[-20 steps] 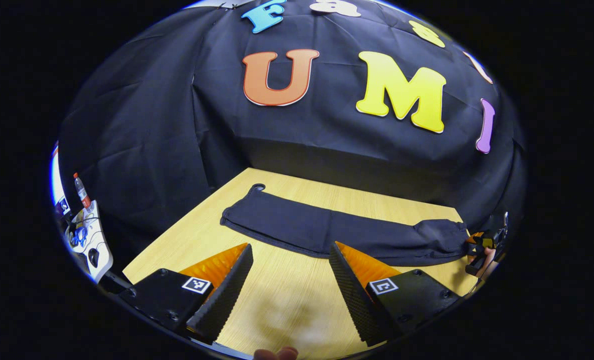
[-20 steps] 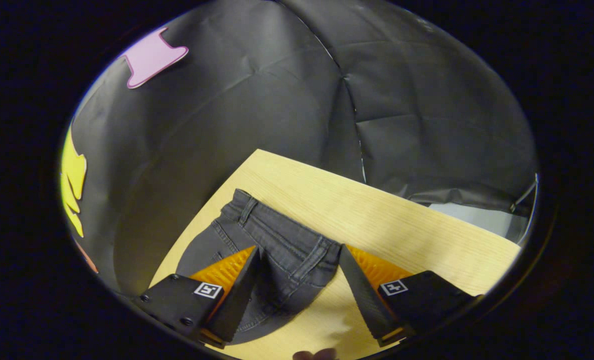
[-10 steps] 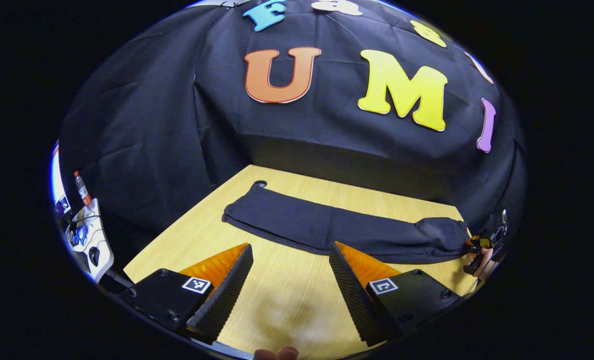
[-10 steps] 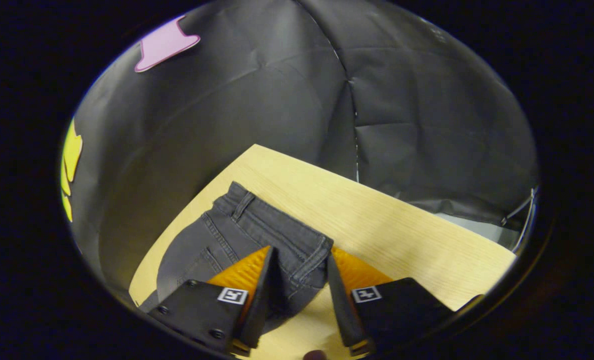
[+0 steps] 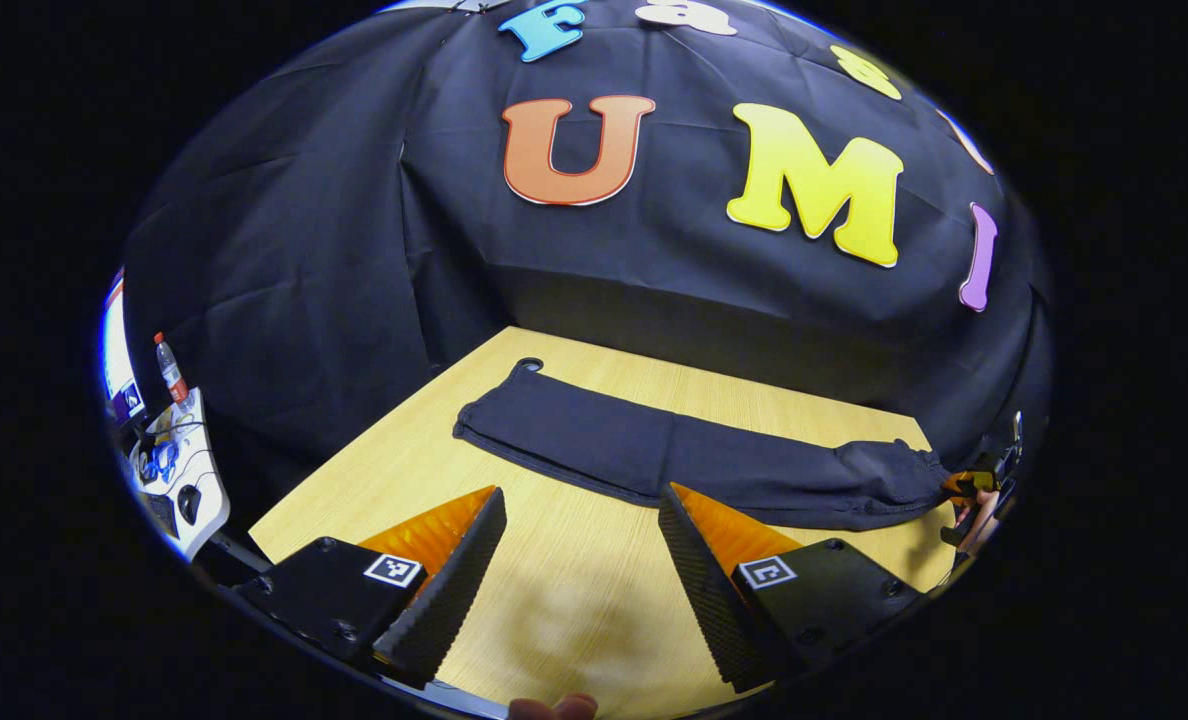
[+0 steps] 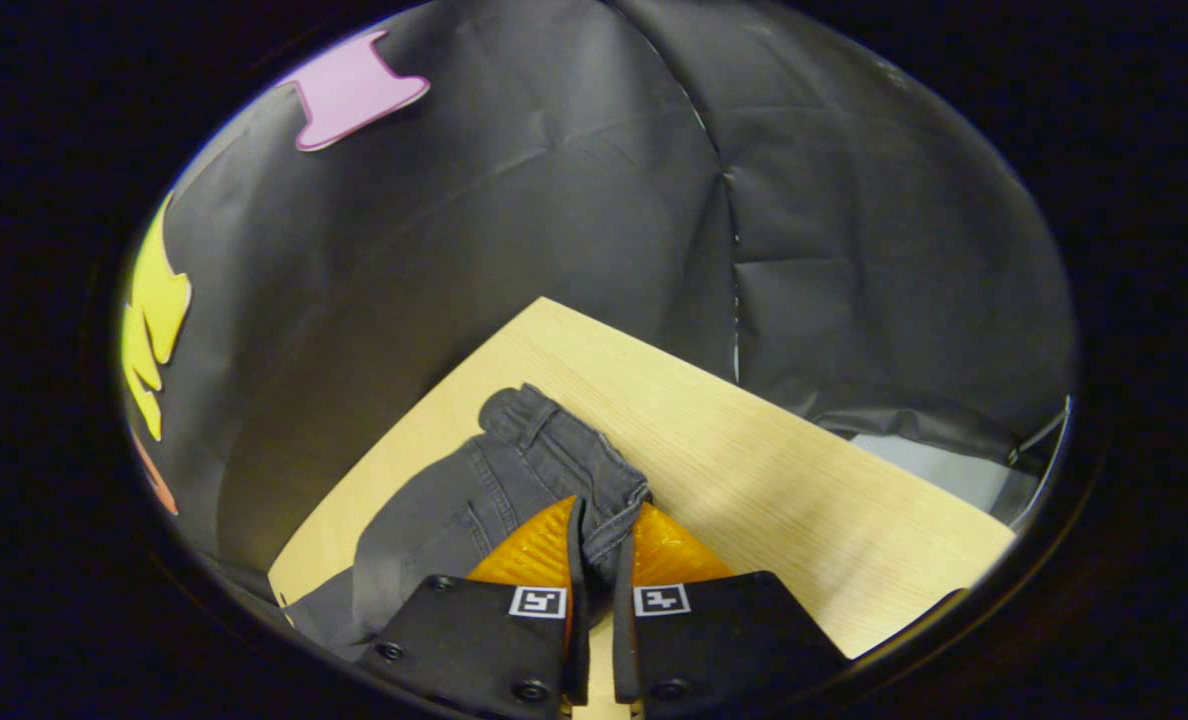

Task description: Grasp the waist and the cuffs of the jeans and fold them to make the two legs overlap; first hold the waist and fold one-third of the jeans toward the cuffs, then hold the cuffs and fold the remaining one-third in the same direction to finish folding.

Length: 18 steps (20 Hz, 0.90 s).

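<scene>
The right gripper [image 6: 602,525] pinches the jeans' [image 6: 514,470] bunched waist; the left gripper [image 5: 579,545] hangs wide, so the cuffs may drag.

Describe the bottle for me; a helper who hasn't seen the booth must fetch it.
Start at the wooden table with the jeans on it, then look past its left edge, in the left gripper view, to the white side desk strewn with cables. The bottle stands upright at that desk's far end: slim, clear, red-capped, the only tall thing there.
</scene>
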{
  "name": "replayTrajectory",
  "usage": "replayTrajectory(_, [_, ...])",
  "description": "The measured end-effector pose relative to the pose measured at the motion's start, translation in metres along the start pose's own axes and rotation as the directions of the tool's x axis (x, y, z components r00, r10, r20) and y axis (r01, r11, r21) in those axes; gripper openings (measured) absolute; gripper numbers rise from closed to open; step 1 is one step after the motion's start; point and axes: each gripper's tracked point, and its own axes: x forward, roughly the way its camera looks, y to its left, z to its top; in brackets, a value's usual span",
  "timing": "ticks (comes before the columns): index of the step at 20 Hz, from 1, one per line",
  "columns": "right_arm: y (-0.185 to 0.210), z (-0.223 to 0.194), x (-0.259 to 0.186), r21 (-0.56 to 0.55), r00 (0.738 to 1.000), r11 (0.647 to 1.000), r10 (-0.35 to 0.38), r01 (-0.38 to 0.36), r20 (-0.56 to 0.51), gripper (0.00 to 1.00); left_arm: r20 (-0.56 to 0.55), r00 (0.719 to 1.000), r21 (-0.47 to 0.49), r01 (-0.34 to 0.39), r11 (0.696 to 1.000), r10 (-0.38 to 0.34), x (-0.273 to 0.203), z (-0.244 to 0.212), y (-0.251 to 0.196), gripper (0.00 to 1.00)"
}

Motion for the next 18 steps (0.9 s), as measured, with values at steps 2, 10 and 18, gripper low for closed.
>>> replayTrajectory(2, [0.015, 0.009, -0.016, -0.058, 0.999, 0.998, 0.024, -0.022, 0.026, 0.06, -0.001, 1.000, -0.014, -0.001, 1.000, 0.001, 0.000, -0.002, 0.001, 0.99])
replayTrajectory(10, [0.109, 0.031, -0.109, -0.323, 0.969, 0.936, 0.198, -0.142, 0.148, 0.10, 0.012, 0.999, -0.108, -0.033, 0.994, 0.034, -0.007, -0.003, 0.031, 0.99])
replayTrajectory(18, [0.212, -0.017, -0.168, -0.457, 0.908, 0.821, 0.415, -0.344, 0.062, 0.09, 0.035, 0.995, -0.156, -0.084, 0.984, 0.090, -0.016, -0.001, 0.071, 0.99])
